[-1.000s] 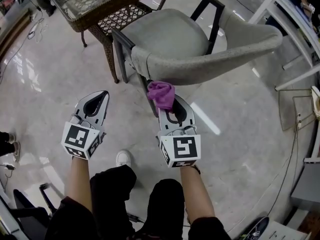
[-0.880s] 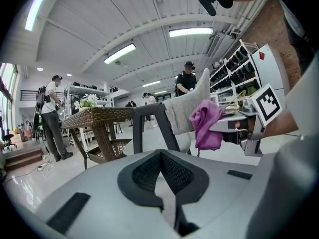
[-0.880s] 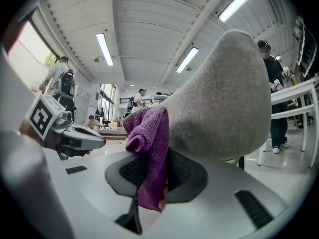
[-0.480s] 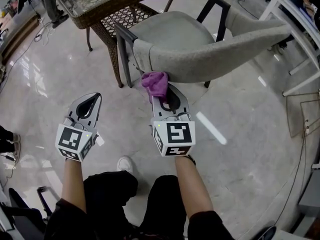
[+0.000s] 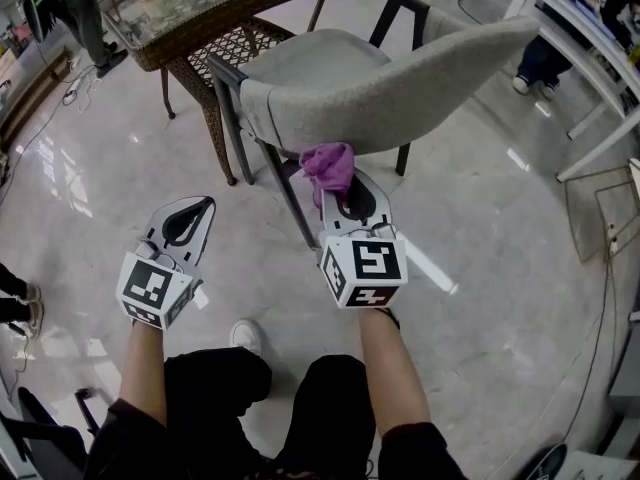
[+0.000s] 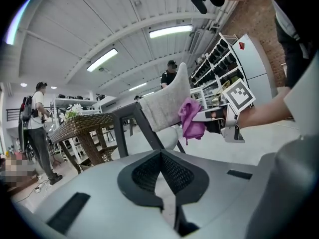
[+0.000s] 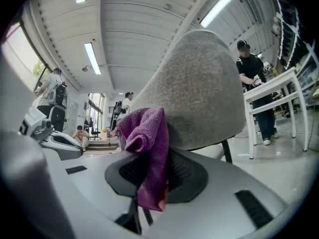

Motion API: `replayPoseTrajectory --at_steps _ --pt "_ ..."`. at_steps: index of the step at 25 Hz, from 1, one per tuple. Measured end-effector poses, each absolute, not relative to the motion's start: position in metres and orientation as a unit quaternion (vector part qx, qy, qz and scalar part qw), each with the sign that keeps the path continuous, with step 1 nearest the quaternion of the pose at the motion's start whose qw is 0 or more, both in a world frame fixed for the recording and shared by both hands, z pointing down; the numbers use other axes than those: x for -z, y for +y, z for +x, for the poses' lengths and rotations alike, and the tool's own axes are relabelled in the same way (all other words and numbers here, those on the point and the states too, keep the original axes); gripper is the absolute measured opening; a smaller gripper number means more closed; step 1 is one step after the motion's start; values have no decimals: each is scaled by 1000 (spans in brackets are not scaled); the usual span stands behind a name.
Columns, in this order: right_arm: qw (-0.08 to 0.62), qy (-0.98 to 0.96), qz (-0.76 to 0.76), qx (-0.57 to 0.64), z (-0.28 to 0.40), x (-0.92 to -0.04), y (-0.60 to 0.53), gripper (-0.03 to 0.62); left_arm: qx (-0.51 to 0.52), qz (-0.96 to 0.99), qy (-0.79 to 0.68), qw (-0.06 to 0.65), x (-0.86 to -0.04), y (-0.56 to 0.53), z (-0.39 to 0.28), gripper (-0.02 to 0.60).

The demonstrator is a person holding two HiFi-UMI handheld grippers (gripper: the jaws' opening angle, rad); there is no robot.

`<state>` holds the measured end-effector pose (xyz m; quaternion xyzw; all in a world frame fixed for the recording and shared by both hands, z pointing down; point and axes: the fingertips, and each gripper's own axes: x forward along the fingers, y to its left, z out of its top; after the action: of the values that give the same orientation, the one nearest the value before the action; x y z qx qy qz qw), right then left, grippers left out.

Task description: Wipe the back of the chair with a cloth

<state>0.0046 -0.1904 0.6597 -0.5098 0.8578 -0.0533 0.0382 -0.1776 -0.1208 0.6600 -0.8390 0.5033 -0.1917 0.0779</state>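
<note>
Sliding a little further along from the near corner since a moment ago, the purple cloth (image 5: pixel 328 164) is now pressing up at the lower edge of the chair back (image 5: pixel 400 93). The right gripper (image 5: pixel 350 196) is clamping it firmly, with a bunched wad sticking out ahead of the jaws so that fabric, not metal, is meeting the grey padding. Whether the cloth is truly touching or sitting just shy of it is hard to say from here; it looks like contact. The left gripper (image 5: pixel 190 213) is hanging low and well apart, its jaws closed together on nothing, simply keeping out of the way. Beyond the chair, the wicker table (image 5: pixel 200 8) is standing untouched.
</note>
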Motion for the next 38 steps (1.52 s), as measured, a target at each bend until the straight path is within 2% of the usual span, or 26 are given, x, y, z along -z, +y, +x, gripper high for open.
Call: replayPoseTrajectory --at_steps 10,27,38 --pt "9 792 -609 51 117 -674 -218 94 191 -855 472 95 -661 -129 -146 9" --pt "13 804 -594 19 93 -671 -200 94 180 -858 474 75 -662 -155 -153 9" --pt "-15 800 -598 30 86 -625 -195 94 151 -859 488 39 -597 -171 -155 9"
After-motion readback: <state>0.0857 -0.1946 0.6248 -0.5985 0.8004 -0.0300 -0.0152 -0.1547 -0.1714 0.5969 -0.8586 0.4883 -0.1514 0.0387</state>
